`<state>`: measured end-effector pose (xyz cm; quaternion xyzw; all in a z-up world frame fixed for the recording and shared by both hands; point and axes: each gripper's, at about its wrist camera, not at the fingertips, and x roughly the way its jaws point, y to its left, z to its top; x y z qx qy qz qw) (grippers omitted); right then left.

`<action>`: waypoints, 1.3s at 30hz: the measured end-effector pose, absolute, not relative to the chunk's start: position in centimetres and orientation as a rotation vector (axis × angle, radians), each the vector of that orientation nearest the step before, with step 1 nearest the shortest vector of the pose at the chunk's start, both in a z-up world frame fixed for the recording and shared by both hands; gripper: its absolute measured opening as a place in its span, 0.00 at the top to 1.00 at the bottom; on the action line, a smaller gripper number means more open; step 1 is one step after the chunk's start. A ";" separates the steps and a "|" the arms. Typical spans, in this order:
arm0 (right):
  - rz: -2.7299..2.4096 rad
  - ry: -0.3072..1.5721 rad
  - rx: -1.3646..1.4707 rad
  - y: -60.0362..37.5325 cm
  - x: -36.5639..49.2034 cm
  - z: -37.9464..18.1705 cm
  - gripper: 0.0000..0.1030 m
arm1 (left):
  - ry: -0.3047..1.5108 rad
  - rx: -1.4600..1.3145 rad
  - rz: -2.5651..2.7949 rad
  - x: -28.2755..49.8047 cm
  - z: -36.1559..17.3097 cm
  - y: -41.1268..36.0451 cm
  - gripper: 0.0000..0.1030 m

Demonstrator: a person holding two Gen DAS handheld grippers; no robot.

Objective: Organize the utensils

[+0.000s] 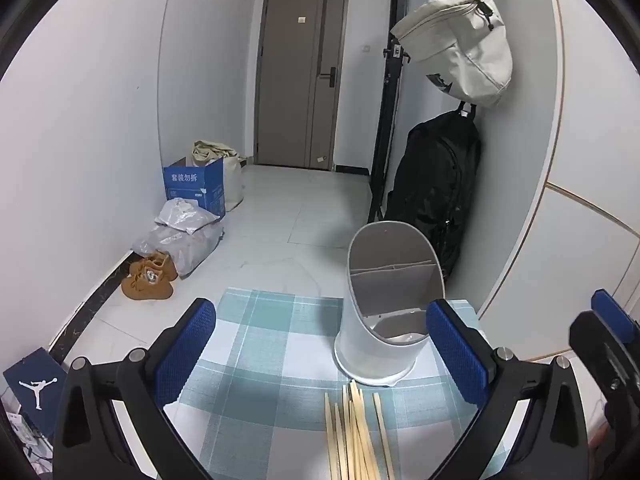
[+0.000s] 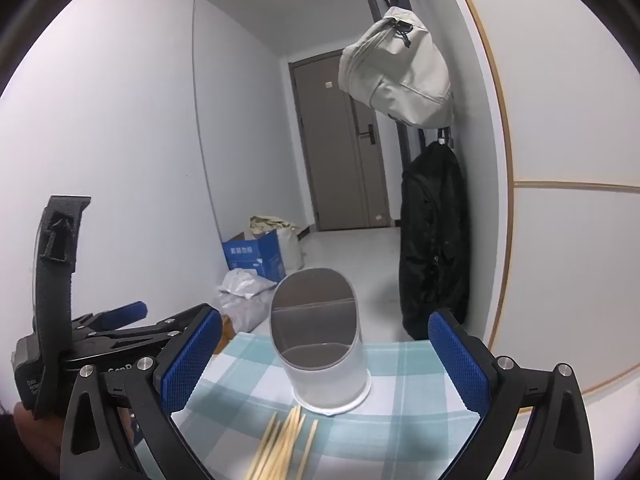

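You have not started moving anything, as far as these views show. Your left gripper hangs above the checked tablecloth with its blue pads spread wide and nothing between them. In the left wrist view the bundle of wooden chopsticks lies loose on the cloth at about 6 o'clock, fanned out, with the far tips reaching almost to the foot of the white utensil holder. The holder stands upright at about 2 o'clock from the sticks, near the far right corner of the cloth, its slanted mouth turned toward you. Grey dividers split the inside into compartments, and every compartment that shows looks empty; the deepest parts are hidden.

Further right, your right gripper is also spread wide and holds nothing. From its camera the holder sits dead ahead at 12 o'clock between the pads, and the chopsticks lie at 6 o'clock, blurred, just short of its base.

So I judge the task at its very beginning: the whole bundle is still on the cloth, and none is in the holder. What remains is everything: pinch the sticks, stand them up and drop them into one compartment. Loose round sticks may roll or scatter when you close on them.
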<state>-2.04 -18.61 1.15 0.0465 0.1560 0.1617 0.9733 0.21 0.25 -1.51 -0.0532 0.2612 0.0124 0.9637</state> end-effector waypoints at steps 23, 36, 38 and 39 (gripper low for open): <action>0.331 0.310 0.085 -18.4 -2.0 1.4 0.00 | 0.546 -0.118 0.008 0.3 -1.6 0.3 0.01; 0.337 0.316 0.097 -18.6 -1.9 1.2 0.00 | 0.548 -0.141 -0.005 0.5 -1.8 0.6 0.01; 0.342 0.323 0.102 -18.7 -1.8 1.1 0.00 | 0.555 -0.141 0.000 0.6 -1.9 0.7 0.01; 0.340 0.331 0.102 -18.7 -1.8 1.0 0.00 | 0.559 -0.139 0.003 0.7 -2.1 0.8 0.01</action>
